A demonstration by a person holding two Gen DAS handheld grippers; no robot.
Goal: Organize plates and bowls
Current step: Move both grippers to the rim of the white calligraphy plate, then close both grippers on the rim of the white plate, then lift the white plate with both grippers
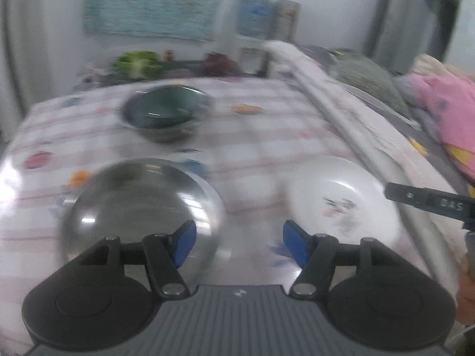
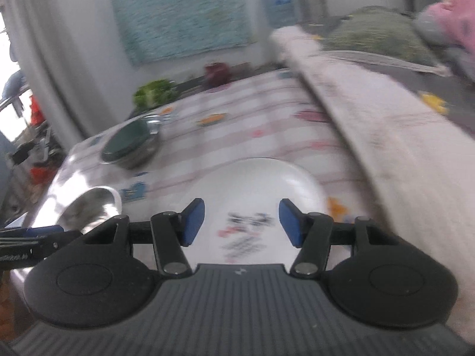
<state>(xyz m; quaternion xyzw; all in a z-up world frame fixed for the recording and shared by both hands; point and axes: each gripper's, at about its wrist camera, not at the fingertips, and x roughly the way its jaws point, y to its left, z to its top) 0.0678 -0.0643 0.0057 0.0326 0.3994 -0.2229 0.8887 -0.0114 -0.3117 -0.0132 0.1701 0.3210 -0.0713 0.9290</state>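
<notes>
Motion blur softens both views. On the checked tablecloth [image 1: 261, 136] lie a shiny steel bowl [image 1: 139, 207] at near left, a dark green dish [image 1: 166, 111] in a steel rim farther back, and a white bowl [image 1: 341, 201] with a printed picture at near right. My left gripper [image 1: 239, 237] hangs open above the gap between the steel and white bowls, nothing between its blue pads. My right gripper [image 2: 242, 219] is open above the white bowl [image 2: 255, 190], pads clear of it. The steel bowl [image 2: 92, 207] and green dish [image 2: 130, 142] lie to its left.
A long pale padded edge [image 1: 332, 103] runs along the table's right side, with a green cushion [image 2: 380, 32] and pink cloth [image 1: 451, 103] beyond. Green leaves [image 1: 136, 65] and a dark red thing [image 2: 218, 72] sit at the far edge, below a wall map [image 2: 181, 12].
</notes>
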